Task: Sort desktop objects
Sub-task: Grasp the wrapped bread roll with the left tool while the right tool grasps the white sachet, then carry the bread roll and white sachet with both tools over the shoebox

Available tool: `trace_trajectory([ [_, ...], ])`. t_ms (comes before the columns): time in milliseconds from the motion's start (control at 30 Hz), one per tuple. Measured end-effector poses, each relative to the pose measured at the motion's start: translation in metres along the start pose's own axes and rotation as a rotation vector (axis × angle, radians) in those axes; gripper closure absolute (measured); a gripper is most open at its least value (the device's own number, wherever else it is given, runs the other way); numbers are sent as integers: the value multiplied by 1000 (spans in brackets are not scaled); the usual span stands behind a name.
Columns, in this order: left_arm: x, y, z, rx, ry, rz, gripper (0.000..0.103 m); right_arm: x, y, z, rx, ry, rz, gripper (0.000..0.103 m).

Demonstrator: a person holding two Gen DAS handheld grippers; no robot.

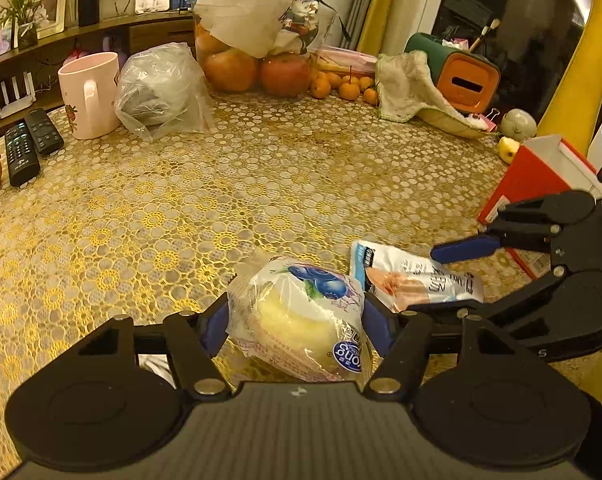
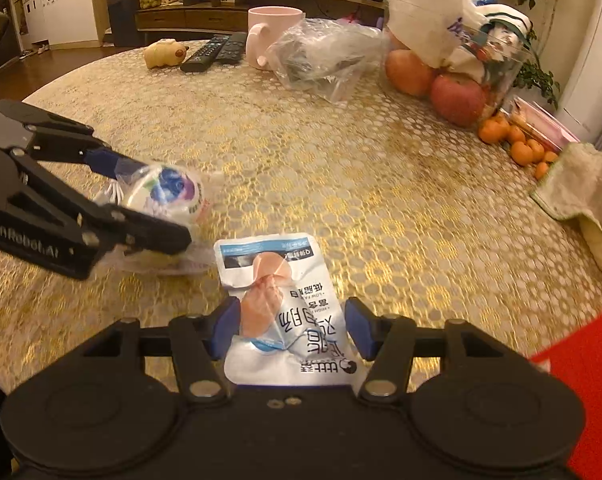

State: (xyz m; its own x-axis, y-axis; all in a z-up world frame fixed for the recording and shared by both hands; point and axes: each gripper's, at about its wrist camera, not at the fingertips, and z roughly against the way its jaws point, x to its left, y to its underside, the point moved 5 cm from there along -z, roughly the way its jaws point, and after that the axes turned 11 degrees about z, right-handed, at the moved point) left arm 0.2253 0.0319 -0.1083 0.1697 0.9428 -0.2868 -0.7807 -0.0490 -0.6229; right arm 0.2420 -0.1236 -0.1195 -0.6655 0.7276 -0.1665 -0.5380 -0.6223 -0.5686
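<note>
Gold tablecloth (image 1: 261, 184); clear tub (image 1: 261, 52) holds apples (image 1: 231, 70).

Each hand-held gripper is matte black plastic: a ribbed central body, two round discs at the near corners, and angled linkage arms pinned with silver screw heads. The left hand-held gripper (image 1: 297, 326) and the right hand-held gripper (image 2: 291, 330) both end in blue finger pads (image 2: 224, 326). White lettering "GenRobot.AI" marks the left one's side.
</note>
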Motion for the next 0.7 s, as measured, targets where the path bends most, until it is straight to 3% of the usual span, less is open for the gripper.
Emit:
trace_trajectory([
  [700, -41, 14, 60, -48, 17, -14, 36, 9, 23, 77, -67, 25, -48, 47],
])
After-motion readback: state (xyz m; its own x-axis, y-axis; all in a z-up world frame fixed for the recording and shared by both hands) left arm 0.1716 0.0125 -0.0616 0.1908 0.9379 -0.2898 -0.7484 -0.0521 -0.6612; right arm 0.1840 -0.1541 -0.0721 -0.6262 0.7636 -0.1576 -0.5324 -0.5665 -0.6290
